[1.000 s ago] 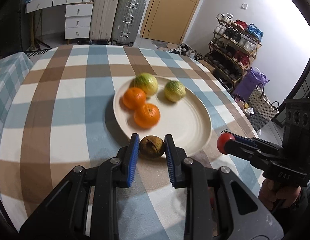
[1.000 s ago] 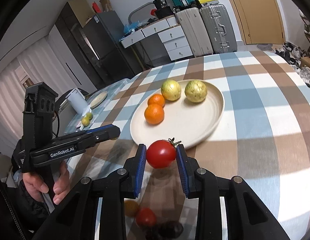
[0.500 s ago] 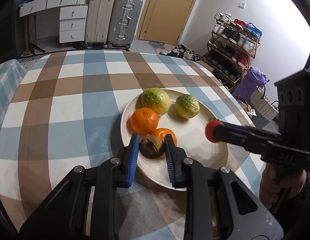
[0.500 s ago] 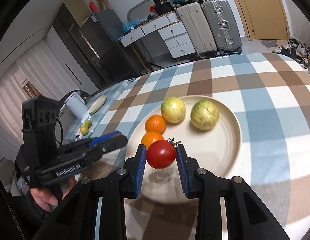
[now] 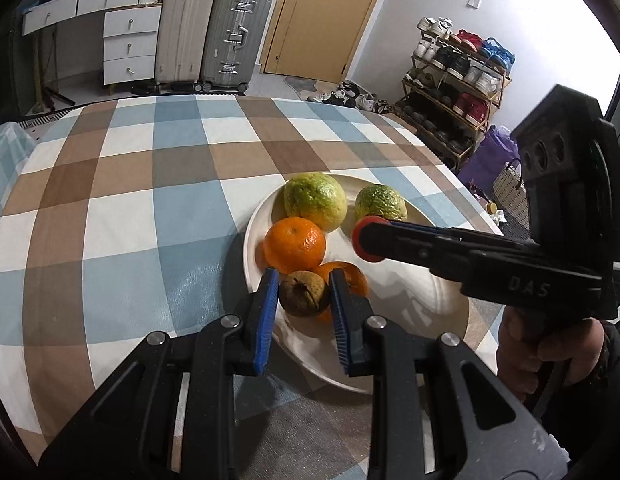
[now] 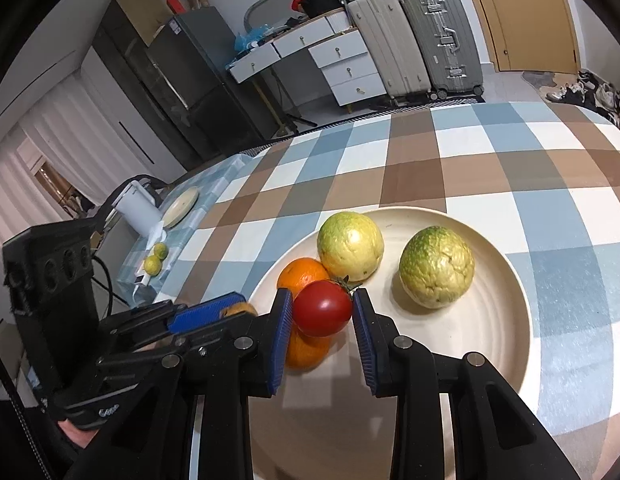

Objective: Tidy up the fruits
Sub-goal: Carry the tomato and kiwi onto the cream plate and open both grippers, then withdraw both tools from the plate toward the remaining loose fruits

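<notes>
Blue-padded and clamped tight, the left tool (image 5: pixel 303 295) grips a wrinkled brown fruit (image 5: pixel 302 293) between its pads, and the right tool (image 6: pixel 321 314) is likewise clenched on a red tomato (image 6: pixel 322 308) with its green stalk showing. What has changed is their place — a second ago both tools hung over the checked tablecloth short of the plate, and now each has carried its fruit in over the cream plate (image 5: pixel 426 296). In the left wrist view the right tool's arm reaches across above the plate, the tomato a red disc at its tip.

That suggests the carrying part of the step is nearly done: both fruits seem to be over their target and only the setting down and release remain.

Outward from the tools, the brown fruit sits just in front of a mandarin (image 5: pixel 346 278) and near a second mandarin (image 5: pixel 294 245), at the plate's near-left side; whether it touches the plate I cannot tell. The tomato hangs over the same two mandarins in the right wrist view. Beyond them, two yellow-green fruits (image 6: pixel 350 246) (image 6: pixel 436 267) lie side by side toward the far part of the plate, apart from each other. The bare stretch of plate to the right of the mandarins looks like the free spot for the tomato. The plate rests on the table (image 5: pixel 149 184), which is covered in a blue, brown and white check.
</notes>
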The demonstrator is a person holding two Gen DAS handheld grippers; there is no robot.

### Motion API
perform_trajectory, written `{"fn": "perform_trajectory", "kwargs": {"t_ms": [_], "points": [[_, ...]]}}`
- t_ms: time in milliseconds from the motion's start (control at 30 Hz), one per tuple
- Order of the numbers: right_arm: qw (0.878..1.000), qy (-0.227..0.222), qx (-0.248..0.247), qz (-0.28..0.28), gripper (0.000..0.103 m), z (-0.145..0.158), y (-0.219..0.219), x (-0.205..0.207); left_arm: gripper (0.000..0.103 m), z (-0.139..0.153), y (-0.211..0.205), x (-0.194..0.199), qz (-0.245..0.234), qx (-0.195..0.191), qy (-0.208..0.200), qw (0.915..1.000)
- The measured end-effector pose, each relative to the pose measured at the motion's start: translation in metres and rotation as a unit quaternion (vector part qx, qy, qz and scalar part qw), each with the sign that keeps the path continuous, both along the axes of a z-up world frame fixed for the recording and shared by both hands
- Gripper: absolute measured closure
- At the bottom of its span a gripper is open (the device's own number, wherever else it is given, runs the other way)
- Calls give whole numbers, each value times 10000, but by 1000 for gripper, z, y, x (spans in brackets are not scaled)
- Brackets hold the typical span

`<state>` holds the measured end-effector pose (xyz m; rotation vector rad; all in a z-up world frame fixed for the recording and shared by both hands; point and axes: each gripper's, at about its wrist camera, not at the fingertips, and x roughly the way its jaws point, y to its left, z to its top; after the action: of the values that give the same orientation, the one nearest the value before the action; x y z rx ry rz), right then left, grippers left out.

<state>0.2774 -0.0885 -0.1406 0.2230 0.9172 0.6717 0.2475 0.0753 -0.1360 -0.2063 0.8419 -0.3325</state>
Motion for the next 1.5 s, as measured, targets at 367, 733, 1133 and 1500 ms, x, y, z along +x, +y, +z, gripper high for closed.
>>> {"fn": "perform_trajectory", "kwargs": {"t_ms": [367,733,1133,1500], "points": [[9996,88,-169,-185,71,-10,6,10,80,-8,2,5,-2,-47,54,10000],[9997,-94,66,-237,51,3,-8,-2,73,1,0,0,66,15,50,10000],[9964,-654,176,-514,10,42,-52,-65,43,52,-17,-53,225,217,-499,9983],[9906,-1075,220,-813,0,64,-93,-135,25,92,-52,-122,220,477,-824,9952]]}}
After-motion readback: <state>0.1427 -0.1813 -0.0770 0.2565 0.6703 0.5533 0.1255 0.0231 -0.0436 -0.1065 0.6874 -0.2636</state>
